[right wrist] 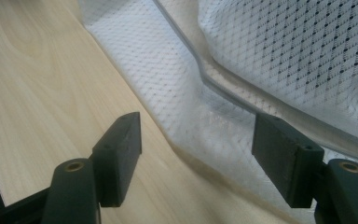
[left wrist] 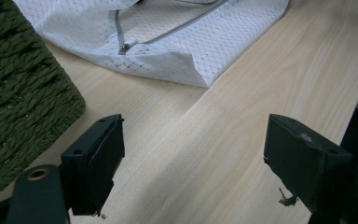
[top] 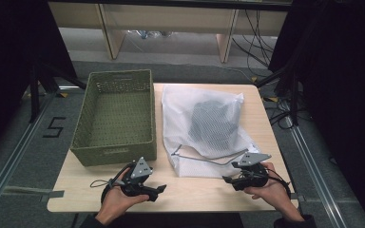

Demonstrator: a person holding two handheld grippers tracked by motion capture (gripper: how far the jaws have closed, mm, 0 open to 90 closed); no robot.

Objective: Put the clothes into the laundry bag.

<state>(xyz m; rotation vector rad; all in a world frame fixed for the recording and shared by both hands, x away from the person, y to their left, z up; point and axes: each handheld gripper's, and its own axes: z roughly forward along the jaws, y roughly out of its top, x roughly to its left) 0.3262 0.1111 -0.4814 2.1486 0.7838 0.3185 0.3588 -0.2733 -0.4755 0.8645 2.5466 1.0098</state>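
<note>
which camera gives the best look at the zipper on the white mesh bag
The left gripper view: the zipper and its metal pull lie sharp on the mesh bag. The high view shows it whole but small, a grey line along the bag's near edge. The right gripper view shows a blurred stretch.

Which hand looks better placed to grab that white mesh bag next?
The right, probably. The right gripper sits at the near edge of the mesh bag, its open jaws already over the mesh. The left gripper hangs open over bare table, nearer the basket.

A pale wooden table carries a green basket and a white mesh bag.
</note>
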